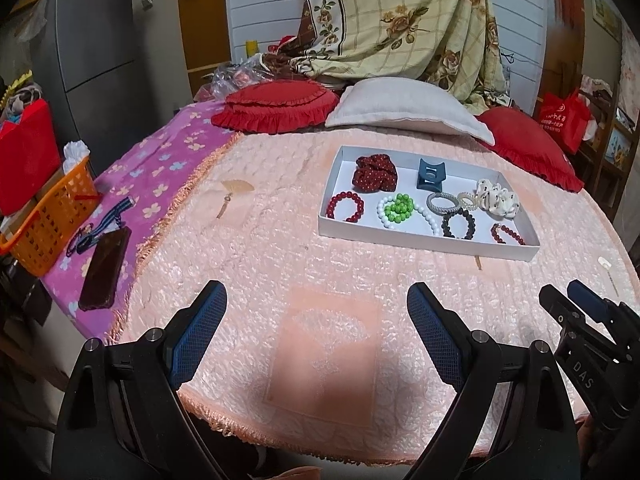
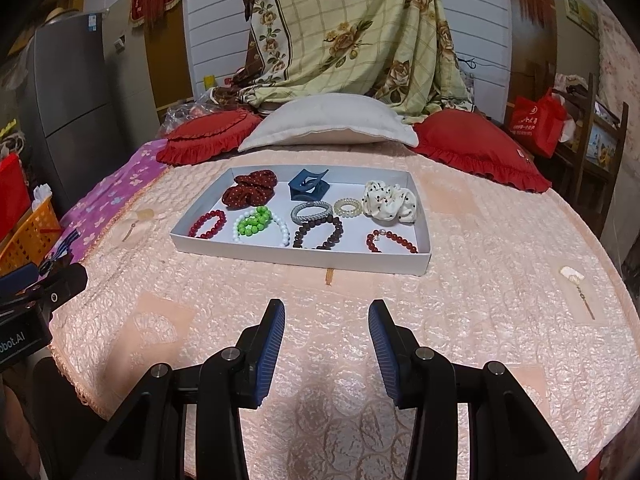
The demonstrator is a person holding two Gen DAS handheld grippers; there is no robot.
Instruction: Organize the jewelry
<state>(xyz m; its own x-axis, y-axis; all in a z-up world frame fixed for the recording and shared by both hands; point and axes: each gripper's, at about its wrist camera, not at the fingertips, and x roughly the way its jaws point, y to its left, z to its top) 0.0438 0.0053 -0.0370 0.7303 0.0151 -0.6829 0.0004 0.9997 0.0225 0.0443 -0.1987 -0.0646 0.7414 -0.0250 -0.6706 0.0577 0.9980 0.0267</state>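
1. Both tools hang over the near edge of the bed, above bare peach quilt, well short of the white tray.
2. Left tool: jaws spread wide, nothing between them. Right tool: jaws partly apart, a narrower gap, also holding nothing.
3. The tray sits mid-bed, toward the pillows; a broad strip of open quilt lies between its near wall and the tools.
4. Inside it: a red bead bracelet at the near-left corner, a green bead bracelet beside it, a dark bead bracelet, a blue hair claw at the back.
5. A phone lies by the bed's left edge.
6. Writing: "DAS" on the right tool in the left view; "bbot.AI" on the left tool's body in the right view.
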